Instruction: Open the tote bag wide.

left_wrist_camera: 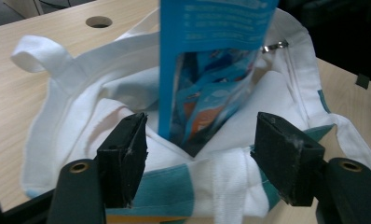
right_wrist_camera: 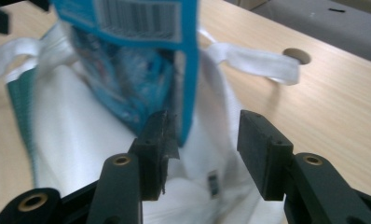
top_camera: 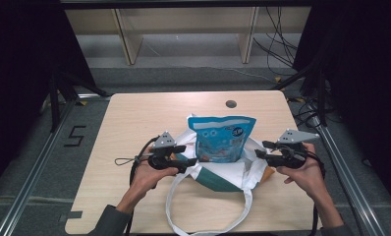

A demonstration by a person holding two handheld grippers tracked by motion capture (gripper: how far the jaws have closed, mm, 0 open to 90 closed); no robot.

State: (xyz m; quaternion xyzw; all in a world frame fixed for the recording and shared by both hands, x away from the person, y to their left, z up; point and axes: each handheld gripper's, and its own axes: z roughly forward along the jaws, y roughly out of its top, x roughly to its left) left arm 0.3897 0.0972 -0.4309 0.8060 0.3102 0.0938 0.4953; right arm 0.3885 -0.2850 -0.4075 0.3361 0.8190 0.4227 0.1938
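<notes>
We see a blue snack pouch (top_camera: 221, 139) standing upright in the mouth of a white tote bag (top_camera: 233, 173) that lies near the middle of the wooden table (top_camera: 134, 118). The pouch's lower end is hidden inside the bag, so we cannot tell how deep it sits. In the left gripper view its top is cut off by the frame edge, and the packets behind its clear window (left_wrist_camera: 211, 100) are too blurred to read.

The left gripper (top_camera: 186, 158) sits at the bag's left edge, the right gripper (top_camera: 260, 149) at its right edge, with the pouch between them. In the left gripper view the jaws stand wide apart with the bag's white and teal rim (left_wrist_camera: 174, 186) below them; we see no pad pressing on cloth. In the right gripper view the jaws are likewise parted; the pouch's edge (right_wrist_camera: 186, 70) stands behind the left jaw, and we cannot tell whether they touch.

One bag strap (top_camera: 208, 216) loops toward the near table edge and is partly cut off there. A round hole (top_camera: 231, 103) lies beyond the bag.
</notes>
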